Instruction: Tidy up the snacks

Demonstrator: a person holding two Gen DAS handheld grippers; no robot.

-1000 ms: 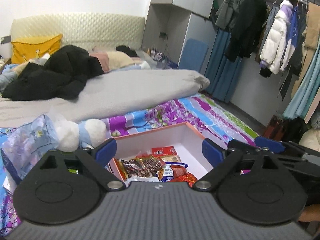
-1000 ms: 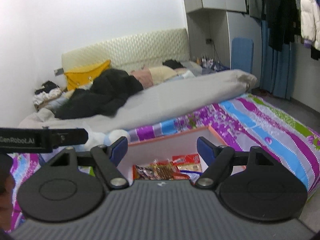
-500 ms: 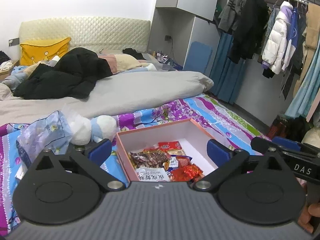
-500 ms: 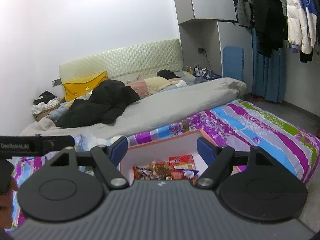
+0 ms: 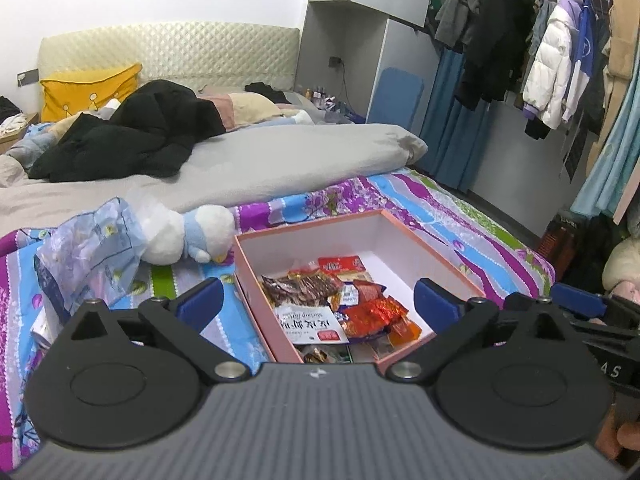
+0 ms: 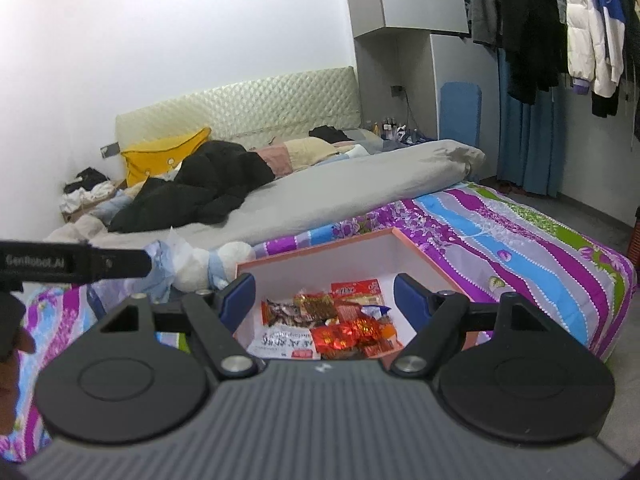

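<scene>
A pink-rimmed box (image 5: 312, 223) with a white inside lies on the flowered bedspread (image 5: 440, 216). Several snack packets (image 5: 340, 304) are heaped in its near half, red and brown ones and a white packet (image 5: 310, 324) with printed lettering. My left gripper (image 5: 318, 302) hovers over the box's near end, open wide, with nothing between its blue fingertips. The right wrist view shows the same box (image 6: 320, 248) and snacks (image 6: 332, 320). My right gripper (image 6: 326, 298) stands open above them, holding nothing.
A white and blue plush toy (image 5: 188, 236) and a crumpled blue plastic bag (image 5: 88, 248) lie left of the box. Behind are a grey duvet (image 5: 260, 160) and a black coat (image 5: 132, 136). Clothes hang on a rack (image 5: 552, 60) at right.
Both grippers have drawn back from the box, so more of its inside and the snacks shows. The left fingers have spread a little wider.
</scene>
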